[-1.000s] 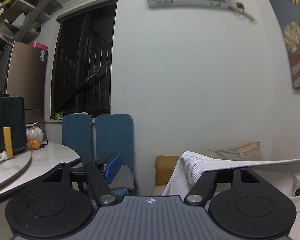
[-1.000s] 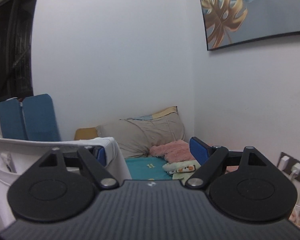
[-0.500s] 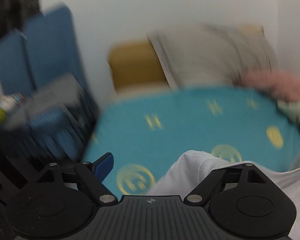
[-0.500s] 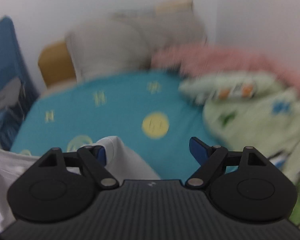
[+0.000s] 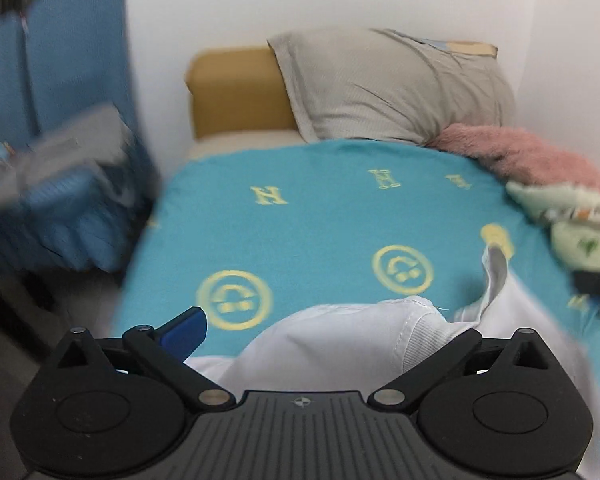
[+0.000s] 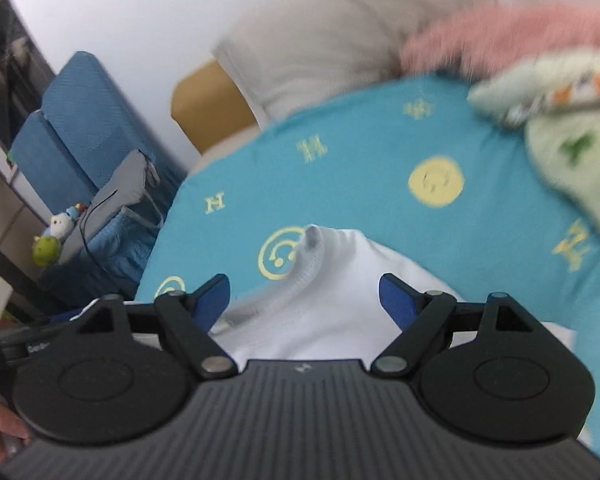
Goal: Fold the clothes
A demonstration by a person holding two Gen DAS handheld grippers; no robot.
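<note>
On turquoise bedsheet (image 5: 324, 216), white ribbed-collar shirt (image 5: 340, 336) lies rumpled.

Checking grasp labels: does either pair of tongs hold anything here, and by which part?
Nothing is gripped. The white garment lies on the bed between the open right tongs; the left tongs are opening over its ribbed edge.

A grey pillow (image 5: 396, 84) and seemingly pink blanket (image 5: 528, 156) top the bed (image 5: 320, 216).

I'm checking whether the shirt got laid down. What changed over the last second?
Both grippers swung down from facing the wall to the bed. The white shirt, held up before, now lies on the teal sheet. Left gripper is opening; right gripper stays open over it.
</note>
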